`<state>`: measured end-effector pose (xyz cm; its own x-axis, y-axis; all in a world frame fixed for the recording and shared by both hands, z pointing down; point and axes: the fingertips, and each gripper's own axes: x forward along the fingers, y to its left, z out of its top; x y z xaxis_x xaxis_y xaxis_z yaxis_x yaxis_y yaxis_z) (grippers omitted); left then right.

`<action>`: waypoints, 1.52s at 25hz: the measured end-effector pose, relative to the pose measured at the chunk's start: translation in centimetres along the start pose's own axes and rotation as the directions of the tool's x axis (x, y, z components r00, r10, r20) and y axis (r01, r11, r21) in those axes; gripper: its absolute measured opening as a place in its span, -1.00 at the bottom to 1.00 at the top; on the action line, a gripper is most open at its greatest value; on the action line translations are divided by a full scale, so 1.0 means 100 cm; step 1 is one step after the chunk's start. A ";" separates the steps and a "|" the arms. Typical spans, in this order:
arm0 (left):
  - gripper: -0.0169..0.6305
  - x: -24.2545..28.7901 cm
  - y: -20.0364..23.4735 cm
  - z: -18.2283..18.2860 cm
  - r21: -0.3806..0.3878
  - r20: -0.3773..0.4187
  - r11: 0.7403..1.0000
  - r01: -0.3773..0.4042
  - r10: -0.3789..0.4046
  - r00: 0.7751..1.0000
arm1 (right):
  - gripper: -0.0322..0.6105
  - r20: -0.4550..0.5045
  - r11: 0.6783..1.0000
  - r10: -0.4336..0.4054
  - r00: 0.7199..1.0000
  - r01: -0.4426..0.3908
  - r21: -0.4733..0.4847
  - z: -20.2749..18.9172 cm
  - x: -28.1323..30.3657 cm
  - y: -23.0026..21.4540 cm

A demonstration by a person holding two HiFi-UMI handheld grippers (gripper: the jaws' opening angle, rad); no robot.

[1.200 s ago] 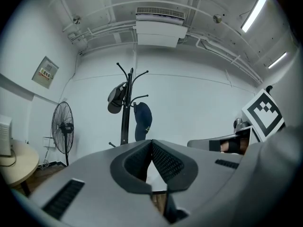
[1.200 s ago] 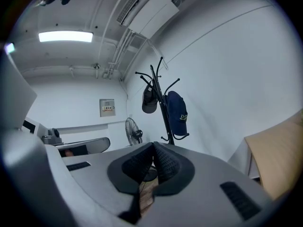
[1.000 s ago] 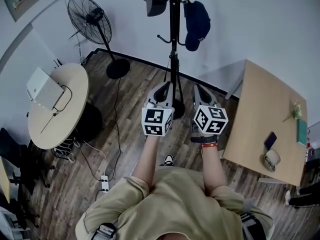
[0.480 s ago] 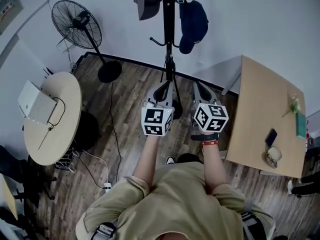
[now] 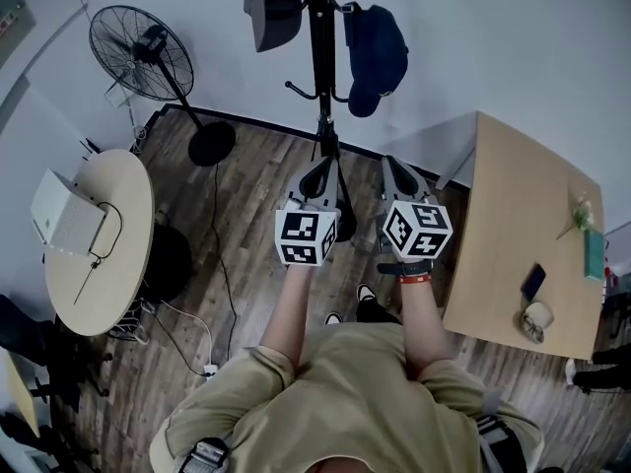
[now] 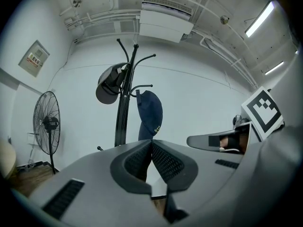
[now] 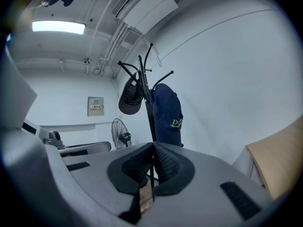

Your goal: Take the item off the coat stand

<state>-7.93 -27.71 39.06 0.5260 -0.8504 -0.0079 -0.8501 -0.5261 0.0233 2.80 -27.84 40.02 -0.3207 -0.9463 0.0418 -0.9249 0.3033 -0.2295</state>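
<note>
Upper centre, one coat stand [image 5: 321, 77] is being hung with two caps: navy cap [image 5: 375, 47], dark cap [image 5: 268, 3]. Left gripper [image 6: 151, 142] and right gripper [image 7: 153, 144] are being held with jaws pressed together, empty.

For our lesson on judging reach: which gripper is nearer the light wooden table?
Right. The right gripper is off the table, close to its near edge; the left gripper is farther away, in front of the coat stand.

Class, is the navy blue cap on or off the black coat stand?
On: the navy blue cap hangs from the black coat stand, beside its pole.
</note>
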 end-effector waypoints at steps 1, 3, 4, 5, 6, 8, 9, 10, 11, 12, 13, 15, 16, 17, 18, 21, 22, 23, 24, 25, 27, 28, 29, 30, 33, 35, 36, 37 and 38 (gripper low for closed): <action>-0.88 0.005 0.000 0.001 0.001 0.001 1.000 -0.002 0.002 1.000 | -0.85 0.003 1.000 0.004 1.000 -0.004 0.004 0.003 0.004 -0.005; -0.88 0.017 -0.002 0.002 0.003 0.000 1.000 -0.006 0.006 1.000 | -0.85 0.010 1.000 0.019 1.000 -0.019 0.025 0.008 0.011 -0.014; -0.88 0.022 -0.002 0.002 0.004 -0.002 1.000 -0.007 0.007 1.000 | -0.85 0.013 0.999 0.029 1.000 -0.029 0.034 0.011 0.015 -0.018; -0.88 0.028 -0.002 0.002 0.005 -0.004 1.000 -0.009 0.009 1.000 | -0.84 0.016 0.999 0.038 0.999 -0.038 0.036 0.014 0.019 -0.022; -0.88 0.033 -0.002 0.001 0.006 -0.006 1.000 -0.011 0.011 1.000 | -0.81 0.018 0.998 0.045 0.999 -0.045 0.032 0.017 0.023 -0.026; -0.88 0.041 -0.002 0.000 0.008 -0.010 1.000 -0.016 0.016 1.000 | -0.76 0.026 0.997 0.060 0.998 -0.061 0.036 0.026 0.030 -0.033; -0.88 0.044 -0.002 0.000 0.008 -0.013 1.000 -0.019 0.019 1.000 | -0.74 0.032 0.997 0.068 0.997 -0.069 0.046 0.030 0.033 -0.037; -0.88 0.048 -0.002 -0.001 0.009 -0.016 1.000 -0.022 0.022 1.000 | -0.72 0.035 0.996 0.076 0.996 -0.078 0.053 0.034 0.037 -0.041; -0.88 0.052 -0.002 -0.002 0.009 -0.018 1.000 -0.025 0.025 1.000 | -0.70 0.036 0.994 0.086 0.996 -0.088 0.061 0.037 0.040 -0.045; -0.88 0.056 -0.003 -0.003 0.009 -0.020 1.000 -0.026 0.026 0.999 | -0.65 0.033 0.992 0.099 0.995 -0.101 0.072 0.038 0.044 -0.050; -0.88 0.060 -0.005 -0.004 0.008 -0.022 1.000 -0.025 0.025 0.999 | -0.59 0.030 0.990 0.112 0.993 -0.114 0.084 0.040 0.048 -0.055; -0.88 0.067 -0.008 -0.003 0.010 -0.022 1.000 -0.018 0.018 1.000 | -0.50 0.027 0.987 0.131 0.991 -0.133 0.096 0.043 0.055 -0.063; -0.88 0.069 -0.009 -0.001 0.014 -0.022 1.000 -0.016 0.016 1.000 | -0.47 0.027 0.986 0.138 0.990 -0.140 0.095 0.045 0.059 -0.066; -0.88 0.071 -0.009 0.000 0.020 -0.021 1.000 -0.016 0.016 1.000 | -0.44 0.027 0.985 0.147 0.989 -0.149 0.091 0.048 0.063 -0.067; -0.88 0.073 -0.009 0.000 0.024 -0.022 1.000 -0.018 0.018 1.000 | -0.40 0.027 0.983 0.158 0.987 -0.160 0.086 0.050 0.067 -0.069; -0.88 0.080 -0.008 -0.001 0.032 -0.029 0.999 -0.021 0.022 0.999 | -0.34 0.022 0.978 0.196 0.980 -0.197 0.061 0.057 0.079 -0.072; -0.88 0.082 -0.008 -0.001 0.035 -0.031 0.999 -0.021 0.022 0.999 | -0.30 0.020 0.977 0.206 0.978 -0.207 0.053 0.059 0.083 -0.073; -0.88 0.083 -0.008 -0.001 0.037 -0.031 0.999 -0.022 0.023 0.999 | -0.27 0.017 0.975 0.215 0.976 -0.216 0.049 0.061 0.087 -0.075; -0.88 0.085 -0.008 -0.001 0.039 -0.032 0.999 -0.023 0.024 0.999 | -0.22 0.015 0.973 0.224 0.975 -0.224 0.048 0.062 0.091 -0.077; -0.88 0.086 -0.008 -0.001 0.043 -0.032 0.999 -0.025 0.027 0.999 | -0.16 0.013 0.971 0.235 0.972 -0.235 0.052 0.063 0.094 -0.078; -0.88 0.089 -0.007 -0.003 0.051 -0.036 0.998 -0.030 0.032 0.999 | -0.02 0.009 0.964 0.260 0.966 -0.260 0.061 0.064 0.101 -0.081; -0.88 0.090 -0.005 -0.003 0.053 -0.038 0.998 -0.033 0.035 0.999 | 0.03 0.006 0.960 0.272 0.962 -0.272 0.062 0.065 0.106 -0.081; -0.88 0.091 -0.003 -0.004 0.052 -0.039 0.998 -0.036 0.038 0.999 | 0.05 0.003 0.957 0.284 0.959 -0.284 0.061 0.066 0.111 -0.082; -0.88 0.093 0.000 -0.004 0.051 -0.040 0.998 -0.039 0.041 0.998 | 0.05 0.000 0.954 0.294 0.956 -0.294 0.058 0.068 0.116 -0.083; -0.88 0.095 0.008 -0.005 0.047 -0.044 0.998 -0.051 0.053 0.998 | 0.14 0.005 0.945 0.324 0.946 -0.324 0.036 0.076 0.129 -0.085; -0.88 0.096 0.012 -0.007 0.050 -0.048 0.997 -0.060 0.062 0.997 | 0.20 0.028 0.936 0.350 0.936 -0.351 0.026 0.084 0.135 -0.084; -0.88 0.096 0.014 -0.007 0.052 -0.049 0.997 -0.065 0.068 0.996 | 0.23 0.042 0.931 0.363 0.931 -0.364 0.024 0.088 0.138 -0.083; -0.88 0.097 0.016 -0.008 0.054 -0.049 0.996 -0.069 0.072 0.996 | 0.25 0.055 0.927 0.374 0.926 -0.375 0.020 0.092 0.141 -0.082; -0.88 0.098 0.017 -0.007 0.055 -0.048 0.996 -0.073 0.076 0.996 | 0.27 0.064 0.924 0.382 0.922 -0.383 0.013 0.096 0.144 -0.080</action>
<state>-4.25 -36.94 39.77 0.4607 -0.8866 0.0418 -0.8863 -0.4620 -0.0314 7.58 -44.99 33.11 -0.6357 -0.7639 -0.1113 -0.7285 0.6413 -0.2406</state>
